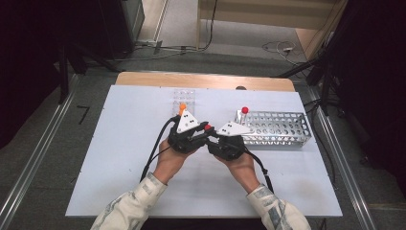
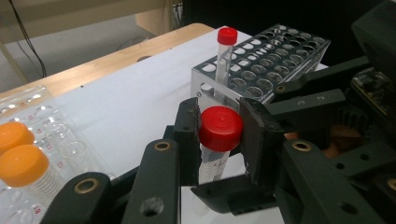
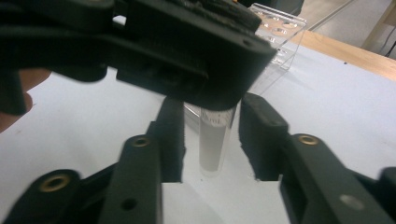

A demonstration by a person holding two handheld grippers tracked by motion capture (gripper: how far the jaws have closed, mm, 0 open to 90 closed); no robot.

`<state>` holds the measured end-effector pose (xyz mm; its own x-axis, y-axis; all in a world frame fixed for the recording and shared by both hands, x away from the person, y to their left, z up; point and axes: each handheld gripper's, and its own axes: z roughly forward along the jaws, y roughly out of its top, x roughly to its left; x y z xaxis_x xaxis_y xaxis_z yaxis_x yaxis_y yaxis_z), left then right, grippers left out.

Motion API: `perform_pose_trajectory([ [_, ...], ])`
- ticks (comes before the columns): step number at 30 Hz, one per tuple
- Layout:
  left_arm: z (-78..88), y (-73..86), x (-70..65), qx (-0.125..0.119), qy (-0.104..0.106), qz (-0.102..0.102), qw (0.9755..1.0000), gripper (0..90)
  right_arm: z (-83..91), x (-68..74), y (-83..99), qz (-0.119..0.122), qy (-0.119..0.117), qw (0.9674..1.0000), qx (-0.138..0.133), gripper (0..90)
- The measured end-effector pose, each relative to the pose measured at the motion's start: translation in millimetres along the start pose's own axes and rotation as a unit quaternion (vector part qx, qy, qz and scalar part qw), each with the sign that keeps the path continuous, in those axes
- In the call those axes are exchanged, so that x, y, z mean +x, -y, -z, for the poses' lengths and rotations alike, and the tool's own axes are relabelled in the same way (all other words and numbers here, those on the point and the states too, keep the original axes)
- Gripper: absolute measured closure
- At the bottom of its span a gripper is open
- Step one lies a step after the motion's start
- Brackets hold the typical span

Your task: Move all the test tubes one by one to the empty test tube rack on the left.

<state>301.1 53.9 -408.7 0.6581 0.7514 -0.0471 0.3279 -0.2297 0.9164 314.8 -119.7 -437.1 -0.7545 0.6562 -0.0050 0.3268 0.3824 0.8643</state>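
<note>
A clear tube with a red cap stands upright just above the white table, between both grippers in the middle of the high view. My left gripper is shut on the cap, a pad pressing each side. My right gripper comes in lower, its jaws on either side of the tube's clear body with a gap at each pad, so it is open. From above, the left gripper and the right gripper meet nose to nose under the red cap.
A perforated metal rack lies to the right with one red-capped tube standing at its near-left corner. A clear plastic rack behind the left gripper holds orange-capped tubes. The table's wooden back edge runs beyond.
</note>
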Motion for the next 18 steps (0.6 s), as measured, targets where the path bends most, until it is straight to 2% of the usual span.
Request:
perform_pose_trajectory([
  [2,1.7,-0.4,1.9,-0.003,-0.001,0.003,1.0000,69.5,2.1,-1.5,-0.4,-0.002,-0.002,1.0000,0.002,49.5],
  [9,8.8,-2.5,10.0,-0.013,-0.004,0.022,0.9997,69.4,14.2,-10.8,0.8,-0.007,0.010,0.9999,0.003,40.6],
  [18,25.8,-7.4,24.4,-0.023,-0.023,0.042,0.9986,69.4,33.2,-24.2,7.9,-0.019,0.024,0.9995,-0.003,39.3],
])
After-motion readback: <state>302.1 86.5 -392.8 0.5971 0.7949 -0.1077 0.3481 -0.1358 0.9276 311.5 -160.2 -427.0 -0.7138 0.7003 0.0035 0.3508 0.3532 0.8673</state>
